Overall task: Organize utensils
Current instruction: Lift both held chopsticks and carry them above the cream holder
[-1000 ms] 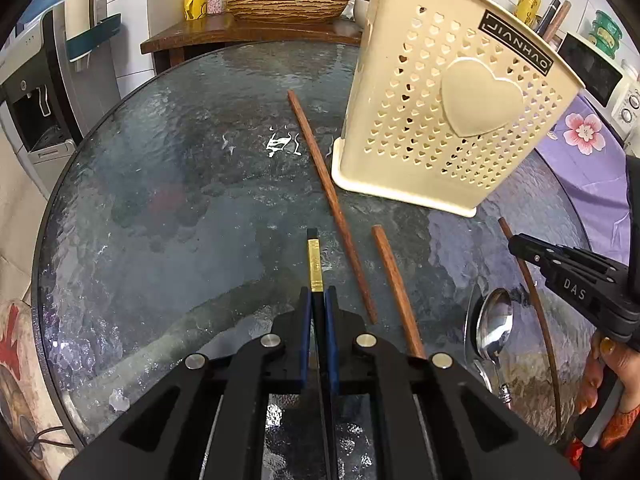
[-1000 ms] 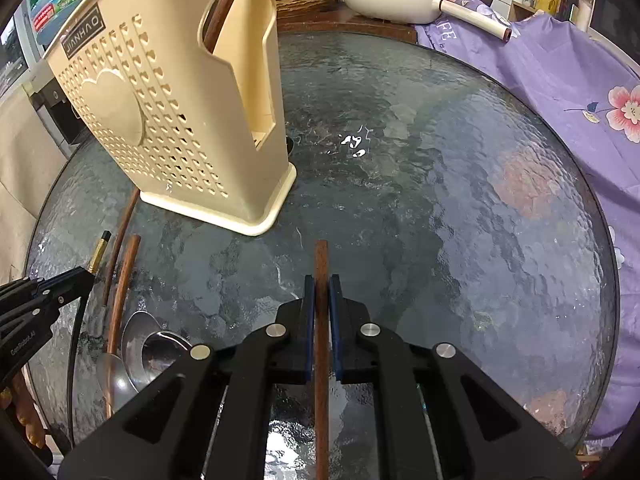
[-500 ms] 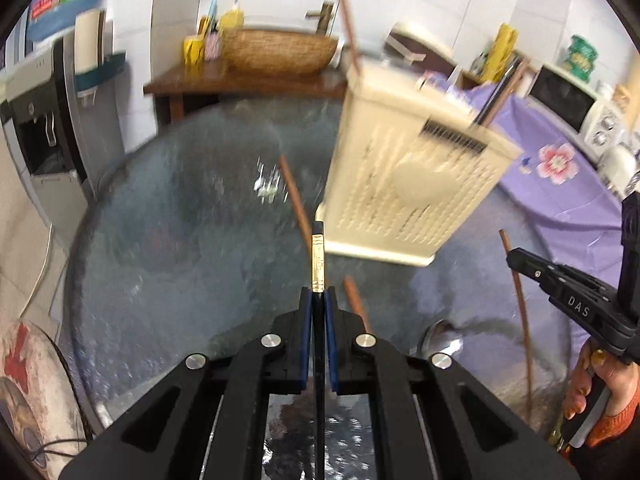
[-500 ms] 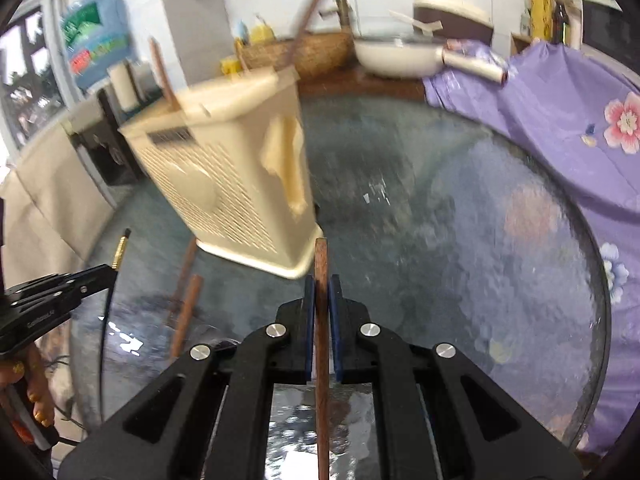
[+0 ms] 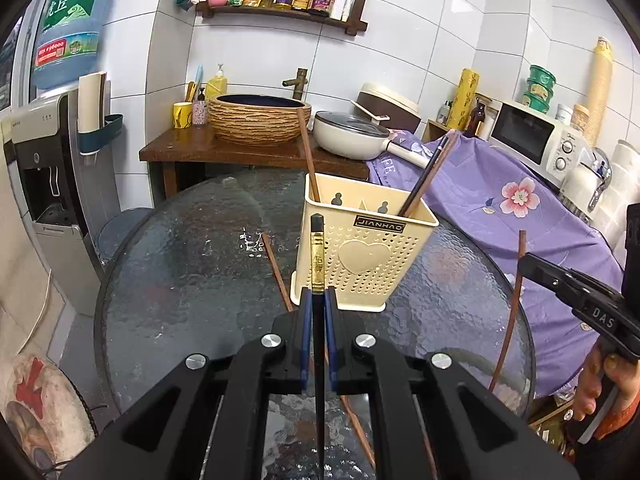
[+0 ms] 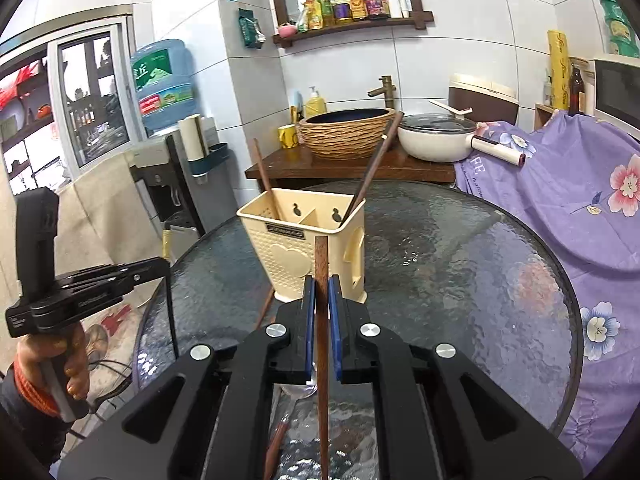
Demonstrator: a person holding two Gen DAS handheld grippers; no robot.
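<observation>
Both grippers have been raised from the glass table (image 5: pixel 180 280), so the cream holder (image 5: pixel 360 256) is now seen from above. The left gripper (image 5: pixel 318 300) is closed on a black chopstick (image 5: pixel 317 248), the right gripper (image 6: pixel 321 288) on a brown chopstick (image 6: pixel 320 264); insertion seems next.

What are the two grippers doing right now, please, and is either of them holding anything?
Left gripper: closed on a black chopstick with a gold band.
Right gripper: closed on a brown wooden chopstick.
</observation>
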